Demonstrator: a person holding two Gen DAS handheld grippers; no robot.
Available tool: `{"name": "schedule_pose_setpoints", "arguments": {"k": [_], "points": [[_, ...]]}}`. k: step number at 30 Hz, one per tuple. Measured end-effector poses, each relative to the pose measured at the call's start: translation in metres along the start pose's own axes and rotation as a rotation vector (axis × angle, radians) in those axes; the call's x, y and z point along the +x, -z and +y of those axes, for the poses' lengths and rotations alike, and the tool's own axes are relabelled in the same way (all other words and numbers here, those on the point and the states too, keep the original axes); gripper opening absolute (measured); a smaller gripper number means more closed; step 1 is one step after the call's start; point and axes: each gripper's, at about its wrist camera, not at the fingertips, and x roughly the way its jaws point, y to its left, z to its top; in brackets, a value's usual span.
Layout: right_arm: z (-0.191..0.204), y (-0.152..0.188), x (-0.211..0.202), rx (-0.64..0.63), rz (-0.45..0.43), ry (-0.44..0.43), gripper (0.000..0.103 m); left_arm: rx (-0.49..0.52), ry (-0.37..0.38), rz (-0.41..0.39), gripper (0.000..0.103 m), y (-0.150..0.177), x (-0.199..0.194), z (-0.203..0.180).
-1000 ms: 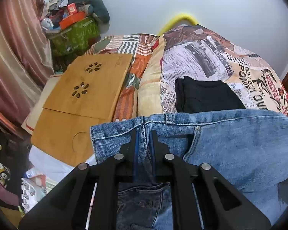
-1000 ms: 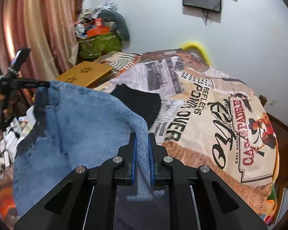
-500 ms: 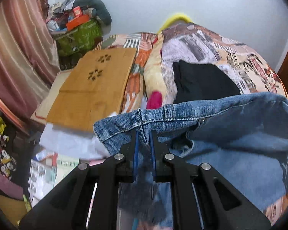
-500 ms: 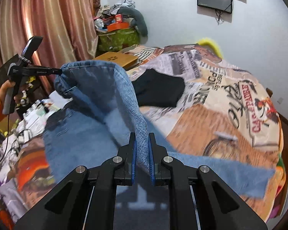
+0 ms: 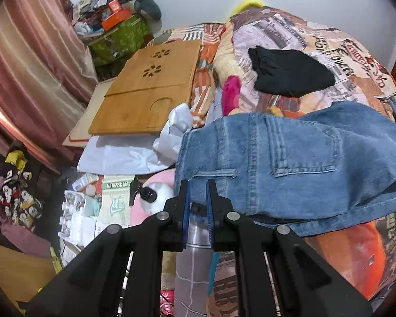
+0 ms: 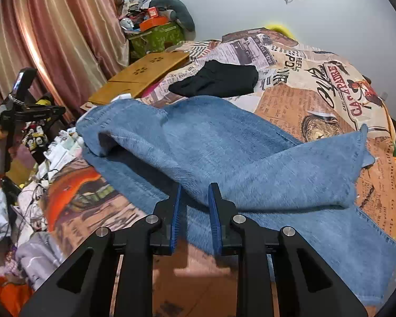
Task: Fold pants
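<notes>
Blue jeans point(image 5: 290, 158) lie on the printed bedspread, back pocket up, waistband toward the bed's left edge. In the right wrist view the jeans point(image 6: 224, 153) lie with one leg folded over the other. My left gripper point(image 5: 197, 192) is slightly open at the waistband edge, with nothing clamped between its jaws. My right gripper point(image 6: 194, 198) is open just in front of the folded leg's edge, holding nothing. The left gripper also shows in the right wrist view point(image 6: 34, 111), off the bed's left side.
A folded black garment point(image 5: 287, 71) lies further up the bed point(image 6: 316, 79). A wooden lap desk point(image 5: 147, 89) sits at the bed's left. Clutter and boxes point(image 5: 92, 206) cover the floor beside the bed. A pink curtain point(image 6: 52, 39) hangs at left.
Both grippers lowered the jeans onto the bed and let go. The jeans went from hanging lifted to lying flat and folded. Both grippers have drawn back a little.
</notes>
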Motion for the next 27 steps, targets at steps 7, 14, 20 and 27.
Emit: {"name": "schedule_pose_setpoints", "arguments": {"k": [7, 14, 20, 27], "points": [[-0.036, -0.003, -0.031, 0.082, -0.07, 0.096, 0.032, 0.046, 0.079, -0.049, 0.045, -0.039, -0.003, -0.051], [-0.117, -0.015, -0.039, 0.259, -0.075, 0.198, 0.042, 0.136, 0.172, -0.085, 0.064, -0.082, 0.003, -0.124], [-0.19, -0.027, -0.011, 0.382, -0.04, 0.274, 0.049, 0.203, 0.233, -0.063, 0.068, -0.103, 0.025, -0.182], [-0.228, -0.043, 0.033, 0.508, 0.019, 0.206, 0.049, 0.298, 0.221, 0.028, 0.068, -0.101, 0.074, -0.228]]}}
